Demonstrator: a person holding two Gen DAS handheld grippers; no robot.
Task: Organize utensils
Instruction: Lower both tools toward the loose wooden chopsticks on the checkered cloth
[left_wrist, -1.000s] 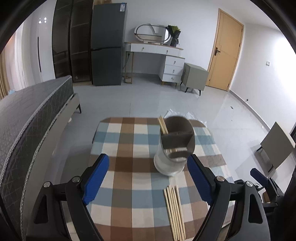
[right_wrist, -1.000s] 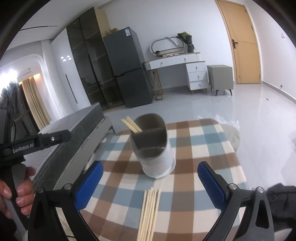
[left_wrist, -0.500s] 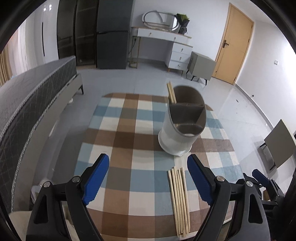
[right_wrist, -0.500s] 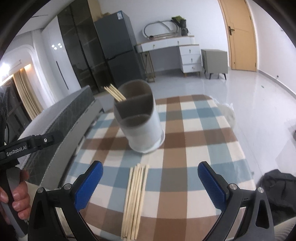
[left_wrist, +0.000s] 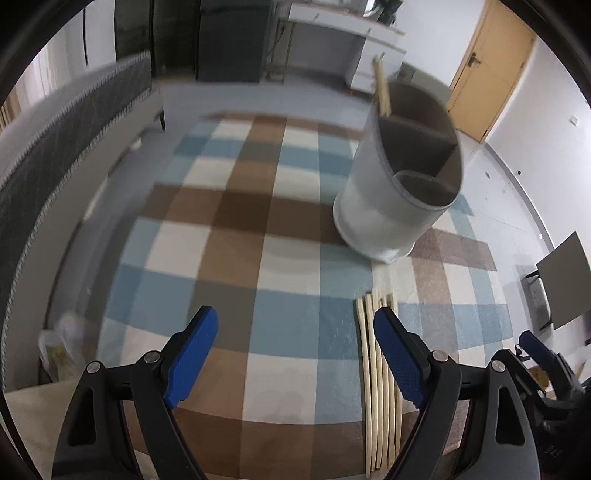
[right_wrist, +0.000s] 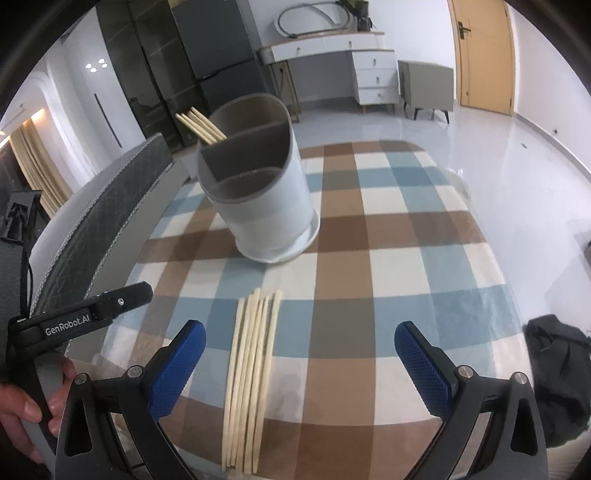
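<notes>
A row of loose wooden chopsticks (right_wrist: 251, 373) is seen lying flat on the checked tablecloth (right_wrist: 369, 258) at the lower centre of the right wrist frame, just below the divided white utensil holder (right_wrist: 258, 195), which stands in the upper centre with a few chopsticks (right_wrist: 201, 125) already leaning out of its rear compartment at upper left. The right gripper (right_wrist: 299, 369) is held wide open above the cloth with nothing between its jaws, the bundle lying toward its left blue pad. In the left wrist frame the left gripper (left_wrist: 295, 354) is likewise spread wide and empty, the bundle (left_wrist: 376, 387) running under its right pad at lower right and the holder (left_wrist: 402, 177) standing at upper right. The step in hand is judged to be a descent for a pickup. It would best be done with one gripper centred over the bundle, the jaws set across the sticks rather than along them, and lowered until the pads touch the cloth. Closure should be slow, so that the sticks are gathered and not scattered or rolled apart.
</notes>
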